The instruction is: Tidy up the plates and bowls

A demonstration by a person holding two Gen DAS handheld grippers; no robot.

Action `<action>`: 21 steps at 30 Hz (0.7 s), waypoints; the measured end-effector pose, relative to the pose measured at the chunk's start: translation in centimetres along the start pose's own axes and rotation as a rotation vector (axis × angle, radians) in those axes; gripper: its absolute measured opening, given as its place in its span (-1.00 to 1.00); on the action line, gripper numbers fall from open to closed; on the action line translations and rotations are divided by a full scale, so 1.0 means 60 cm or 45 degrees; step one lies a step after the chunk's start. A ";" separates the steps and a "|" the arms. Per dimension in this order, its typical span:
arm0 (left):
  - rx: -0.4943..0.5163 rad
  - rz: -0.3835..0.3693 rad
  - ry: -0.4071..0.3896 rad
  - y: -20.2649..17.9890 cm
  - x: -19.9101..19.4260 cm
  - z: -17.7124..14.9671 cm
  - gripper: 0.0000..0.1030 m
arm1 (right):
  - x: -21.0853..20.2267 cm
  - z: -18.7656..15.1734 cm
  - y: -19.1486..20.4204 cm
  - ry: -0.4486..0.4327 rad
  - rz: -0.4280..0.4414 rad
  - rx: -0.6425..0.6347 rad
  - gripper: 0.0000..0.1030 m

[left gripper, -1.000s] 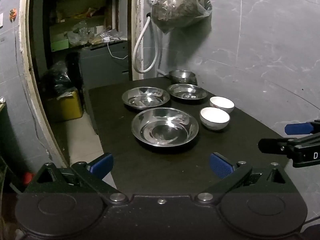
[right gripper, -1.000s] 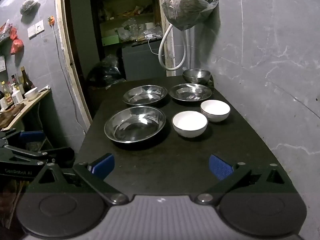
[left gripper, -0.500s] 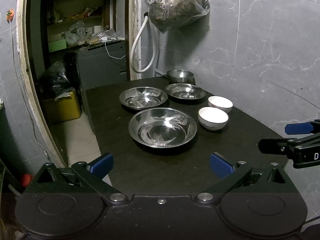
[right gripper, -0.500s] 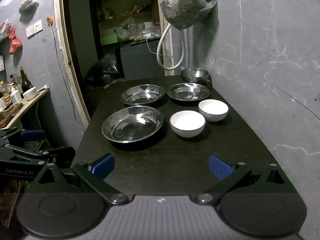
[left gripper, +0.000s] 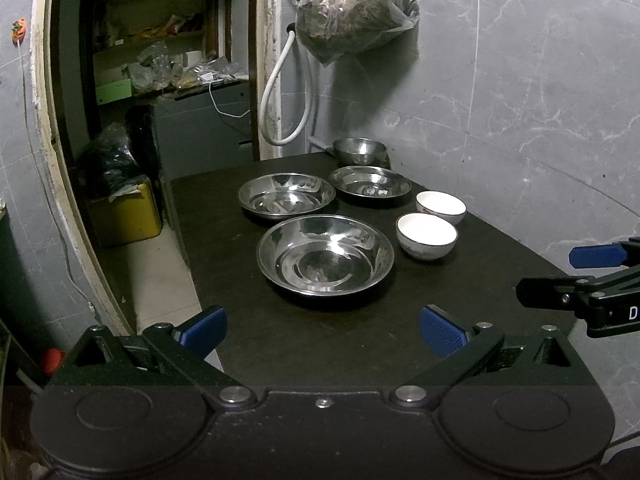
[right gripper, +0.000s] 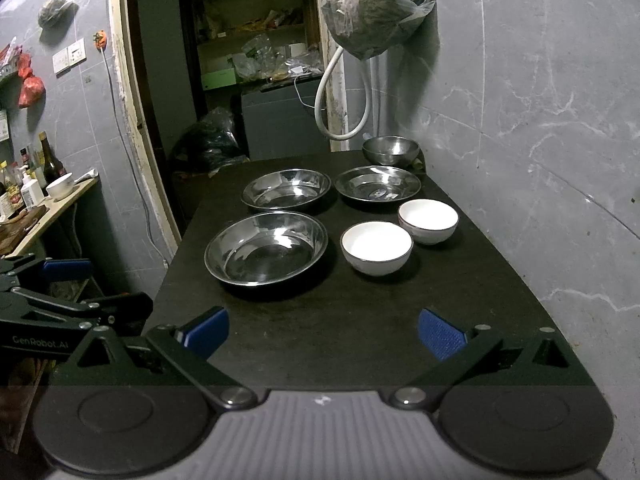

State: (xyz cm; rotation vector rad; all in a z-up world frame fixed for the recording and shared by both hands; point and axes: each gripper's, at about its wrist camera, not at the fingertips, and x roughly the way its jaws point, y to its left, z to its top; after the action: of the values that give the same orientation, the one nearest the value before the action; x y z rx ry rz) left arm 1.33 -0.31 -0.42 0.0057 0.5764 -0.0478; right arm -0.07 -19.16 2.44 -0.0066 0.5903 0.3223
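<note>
On a dark table (left gripper: 304, 344) stand three steel plates: a large near one (left gripper: 325, 255) (right gripper: 266, 249), one behind it (left gripper: 286, 195) (right gripper: 286, 190), one far right (left gripper: 370, 185) (right gripper: 377, 186). Two white bowls (left gripper: 426, 235) (left gripper: 441, 206) sit to their right, also in the right wrist view (right gripper: 376, 247) (right gripper: 428, 220). A steel bowl (left gripper: 359, 150) (right gripper: 390, 149) stands at the far edge. My left gripper (left gripper: 323, 330) is open and empty over the near edge. My right gripper (right gripper: 323, 331) is open and empty, also near the front edge.
A grey wall (left gripper: 520, 100) runs along the table's right side, with a hanging plastic bag (left gripper: 352, 8) and white hose (left gripper: 280, 92). An open doorway with shelves (left gripper: 152, 60) lies beyond the left. A yellow box (left gripper: 128, 216) sits on the floor.
Both views have shifted slightly; the dishes sit a little further left in the frames. Both grippers stay open and nothing on the table has moved.
</note>
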 end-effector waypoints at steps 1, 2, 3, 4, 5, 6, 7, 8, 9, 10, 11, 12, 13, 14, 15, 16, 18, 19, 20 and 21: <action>0.001 0.000 0.000 0.000 0.001 0.001 0.98 | 0.000 0.001 0.001 0.001 -0.002 -0.001 1.00; 0.001 0.000 -0.001 0.000 0.001 0.000 0.98 | 0.000 0.001 0.001 0.000 -0.002 -0.001 1.00; 0.001 -0.002 -0.001 0.000 0.002 0.001 0.98 | 0.001 0.001 0.000 0.001 -0.001 0.000 1.00; 0.001 0.000 0.002 -0.001 0.001 0.001 0.98 | 0.001 0.001 0.000 0.002 -0.001 0.000 1.00; 0.002 0.000 0.005 -0.001 0.002 0.001 0.98 | 0.000 0.001 0.000 0.002 -0.001 -0.001 1.00; 0.002 -0.001 0.006 0.000 0.003 0.001 0.98 | 0.001 0.001 0.000 0.001 -0.001 -0.001 1.00; 0.002 -0.002 0.005 0.001 0.003 0.000 0.98 | 0.001 0.001 0.000 0.002 -0.001 -0.001 1.00; 0.002 -0.002 0.005 0.001 0.003 0.001 0.98 | 0.001 0.001 0.000 0.003 -0.001 -0.001 1.00; 0.003 -0.002 0.006 0.000 0.003 0.000 0.98 | 0.000 0.001 -0.001 0.003 -0.003 0.001 1.00; 0.005 -0.002 0.006 0.000 0.004 0.000 0.98 | 0.000 0.000 -0.001 0.003 -0.004 0.002 1.00; 0.007 -0.003 0.006 0.000 0.004 0.000 0.98 | 0.001 -0.001 0.000 0.004 -0.006 0.003 1.00; 0.008 -0.005 0.007 0.000 0.004 0.001 0.98 | 0.001 -0.001 -0.001 0.004 -0.007 0.004 1.00; 0.009 -0.007 0.007 0.001 0.004 0.000 0.98 | 0.002 -0.002 0.000 0.005 -0.009 0.005 1.00; 0.010 -0.008 0.008 0.000 0.005 0.000 0.98 | 0.002 -0.002 -0.001 0.005 -0.010 0.005 1.00; 0.010 -0.008 0.008 0.000 0.005 -0.001 0.98 | 0.002 -0.003 -0.001 0.005 -0.011 0.006 1.00; 0.011 -0.008 0.007 0.000 0.006 -0.001 0.98 | 0.002 -0.003 -0.001 0.005 -0.012 0.007 1.00; 0.012 -0.008 0.007 -0.001 0.006 -0.001 0.98 | 0.001 -0.003 -0.001 0.005 -0.013 0.010 1.00; 0.011 -0.008 0.007 -0.001 0.006 -0.001 0.98 | 0.001 -0.003 -0.001 0.004 -0.015 0.011 1.00; 0.011 -0.008 0.007 -0.001 0.006 -0.001 0.98 | 0.001 -0.003 -0.001 0.003 -0.016 0.011 1.00; 0.013 -0.007 0.006 -0.001 0.007 -0.001 0.98 | 0.000 -0.004 -0.001 0.002 -0.017 0.012 1.00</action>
State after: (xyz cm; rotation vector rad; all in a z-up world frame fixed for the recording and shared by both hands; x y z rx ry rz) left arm 1.62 -0.38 -0.70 0.0138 0.5812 -0.0563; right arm -0.18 -19.24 2.26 -0.0018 0.5934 0.3068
